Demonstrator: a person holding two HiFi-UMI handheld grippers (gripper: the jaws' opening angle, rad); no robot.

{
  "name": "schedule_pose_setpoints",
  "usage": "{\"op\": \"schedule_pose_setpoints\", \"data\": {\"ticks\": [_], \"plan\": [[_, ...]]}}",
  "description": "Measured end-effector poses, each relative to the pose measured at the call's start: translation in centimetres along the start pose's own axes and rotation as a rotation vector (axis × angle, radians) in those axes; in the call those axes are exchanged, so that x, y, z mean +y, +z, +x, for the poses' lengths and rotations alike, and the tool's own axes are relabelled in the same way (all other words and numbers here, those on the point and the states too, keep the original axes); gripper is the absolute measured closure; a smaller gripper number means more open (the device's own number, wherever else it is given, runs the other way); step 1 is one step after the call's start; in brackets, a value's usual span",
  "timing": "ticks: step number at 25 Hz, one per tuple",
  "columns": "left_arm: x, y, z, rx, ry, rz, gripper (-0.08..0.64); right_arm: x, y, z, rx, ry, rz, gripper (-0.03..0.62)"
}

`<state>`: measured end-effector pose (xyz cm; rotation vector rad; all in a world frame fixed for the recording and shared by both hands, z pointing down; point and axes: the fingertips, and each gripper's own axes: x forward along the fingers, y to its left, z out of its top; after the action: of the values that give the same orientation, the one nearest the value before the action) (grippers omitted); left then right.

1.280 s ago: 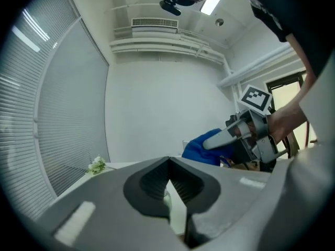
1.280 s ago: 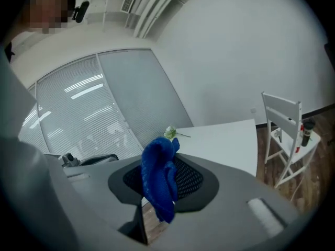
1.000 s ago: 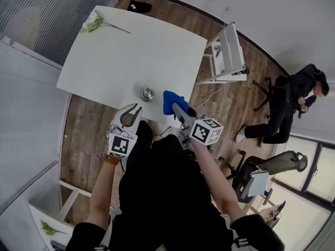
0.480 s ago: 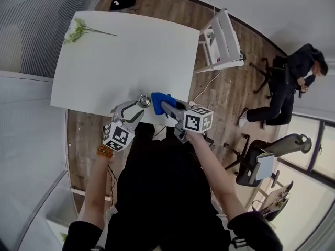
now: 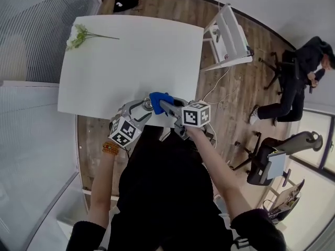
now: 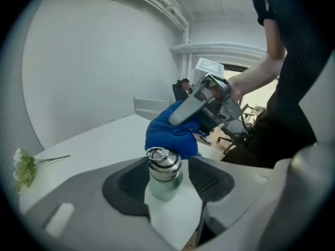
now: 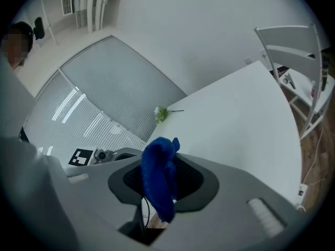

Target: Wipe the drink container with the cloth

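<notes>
The left tongs (image 5: 143, 109) reach in at the near edge of the white worktop (image 5: 136, 51). Their jaws are spread and stand one on each side of the small steel drink bottle (image 6: 164, 167). A sliver of gap shows on one side, so they look poised to steady it rather than clamping it. That bracketing makes sense, since a light bottle would likely slide or tip once rubbed. The right tongs (image 7: 163, 183) are pressed together on a blue cloth (image 7: 157, 171), pinched low so a loose fold stands clear beyond the tips as the wiping face. From the left tongs' side, that fold sits just past the bottle's ringed cap, touching it or nearly so. I cannot tell which.

Only the left gripper view shows the bottle upright on the worktop, its pale green body and the gap at the pads. The right gripper view shows how the cloth is held, but the bottle shows there only as a small cap off to the left. The head view shows the two tongs converging, with the flower sprig (image 5: 78, 35) well away from both.
</notes>
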<state>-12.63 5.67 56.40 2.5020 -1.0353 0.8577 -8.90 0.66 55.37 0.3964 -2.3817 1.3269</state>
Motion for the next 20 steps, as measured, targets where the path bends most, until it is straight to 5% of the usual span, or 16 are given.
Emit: {"op": "schedule_pose_setpoints", "data": {"ticks": [10,20], "plan": [[0.8,-1.0,1.1,0.126,-0.010,0.088,0.330,-1.1,-0.9,1.2,0.041,-0.002,-0.004,0.469],[0.8,-0.8,1.5,0.133,-0.018,0.096,0.327,-1.7,-0.9,1.9,0.089,-0.035,-0.058,0.482]]}}
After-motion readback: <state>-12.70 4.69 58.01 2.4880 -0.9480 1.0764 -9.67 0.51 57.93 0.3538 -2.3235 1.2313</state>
